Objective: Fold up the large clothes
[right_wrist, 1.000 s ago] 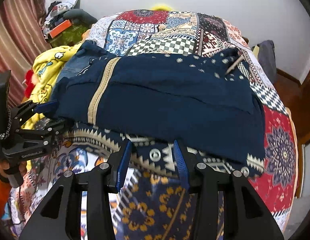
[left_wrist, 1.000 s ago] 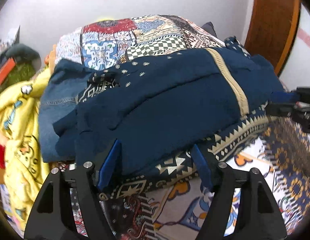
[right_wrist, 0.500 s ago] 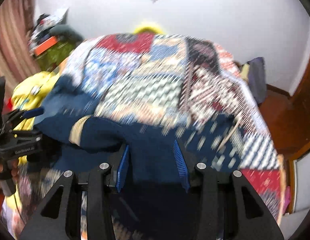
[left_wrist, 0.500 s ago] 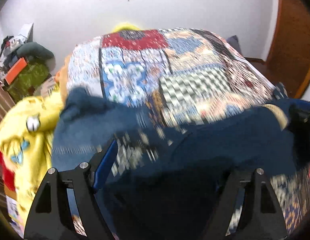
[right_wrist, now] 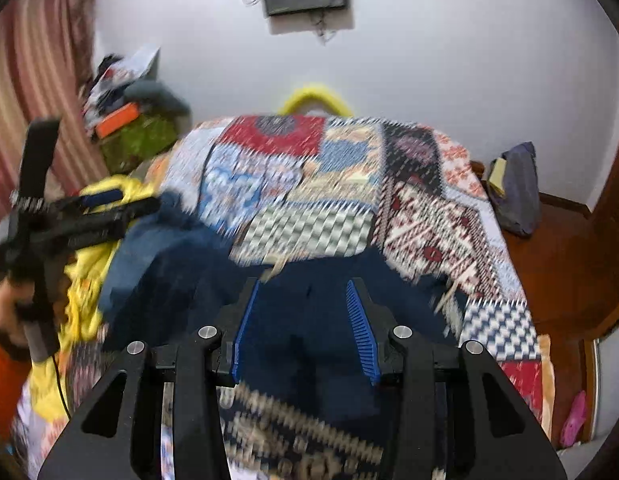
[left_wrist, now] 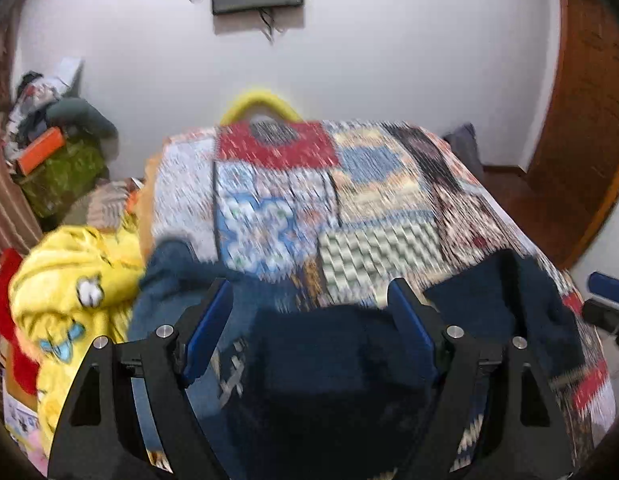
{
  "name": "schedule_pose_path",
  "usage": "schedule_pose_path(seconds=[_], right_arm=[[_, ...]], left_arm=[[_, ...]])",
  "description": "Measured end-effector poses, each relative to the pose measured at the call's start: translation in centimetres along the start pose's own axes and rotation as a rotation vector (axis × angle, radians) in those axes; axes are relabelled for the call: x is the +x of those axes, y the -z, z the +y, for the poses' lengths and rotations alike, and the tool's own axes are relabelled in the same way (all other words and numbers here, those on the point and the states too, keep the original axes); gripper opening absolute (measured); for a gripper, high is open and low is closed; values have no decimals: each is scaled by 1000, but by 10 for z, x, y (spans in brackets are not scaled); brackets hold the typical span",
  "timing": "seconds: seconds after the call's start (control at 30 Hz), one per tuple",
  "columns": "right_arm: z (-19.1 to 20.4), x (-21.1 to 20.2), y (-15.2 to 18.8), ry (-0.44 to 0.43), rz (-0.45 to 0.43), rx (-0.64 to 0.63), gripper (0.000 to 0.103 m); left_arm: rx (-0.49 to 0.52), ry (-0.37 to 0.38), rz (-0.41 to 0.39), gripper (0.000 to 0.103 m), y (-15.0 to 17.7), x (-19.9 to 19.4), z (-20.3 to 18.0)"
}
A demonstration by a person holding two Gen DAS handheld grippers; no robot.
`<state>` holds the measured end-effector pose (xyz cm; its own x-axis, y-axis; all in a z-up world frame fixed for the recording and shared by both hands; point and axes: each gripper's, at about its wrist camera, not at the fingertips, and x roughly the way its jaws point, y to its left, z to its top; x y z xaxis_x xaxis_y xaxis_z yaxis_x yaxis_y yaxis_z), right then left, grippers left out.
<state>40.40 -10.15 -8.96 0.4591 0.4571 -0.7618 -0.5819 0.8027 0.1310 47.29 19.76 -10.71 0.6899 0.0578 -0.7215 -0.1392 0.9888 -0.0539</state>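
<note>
A large navy garment with a patterned cream border lies on the patchwork bedspread; it shows in the left wrist view [left_wrist: 333,364] and the right wrist view [right_wrist: 309,328]. My left gripper [left_wrist: 309,308] is over its near edge with the jaws wide apart and cloth between them. My right gripper [right_wrist: 303,300] is over the garment's middle with the jaws partly apart and cloth between the blue pads [right_wrist: 361,332]. Both views are motion-blurred, so a grip is unclear. The left gripper also shows at the left in the right wrist view [right_wrist: 109,204].
The patchwork bedspread [left_wrist: 349,200] covers the bed. A yellow blanket [left_wrist: 69,280] and a blue denim piece [left_wrist: 177,276] lie at the left edge. A cluttered pile [left_wrist: 57,152] stands by the left wall. A wooden door [left_wrist: 581,120] is at right.
Both grippers rose and tilted up toward the far wall. The navy garment, spread wide a second ago, now bunches near the grippers, baring more bedspread.
</note>
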Motion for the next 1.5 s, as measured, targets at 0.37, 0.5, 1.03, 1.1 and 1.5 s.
schedule_pose_path(seconds=[0.37, 0.5, 1.03, 1.1, 1.5], right_arm=[[-4, 74, 55, 3, 222, -24, 41], [-18, 89, 28, -43, 196, 65, 41], [-34, 59, 37, 118, 121, 72, 41], [-22, 53, 51, 92, 170, 30, 42], [-67, 15, 114, 133, 268, 222, 70]], left_arm=[[71, 48, 204, 79, 99, 40, -10], [16, 36, 203, 85, 107, 58, 5], [-117, -152, 178, 85, 123, 37, 85], [-117, -142, 181, 85, 130, 28, 84], [-207, -124, 217, 85, 200, -32, 93]])
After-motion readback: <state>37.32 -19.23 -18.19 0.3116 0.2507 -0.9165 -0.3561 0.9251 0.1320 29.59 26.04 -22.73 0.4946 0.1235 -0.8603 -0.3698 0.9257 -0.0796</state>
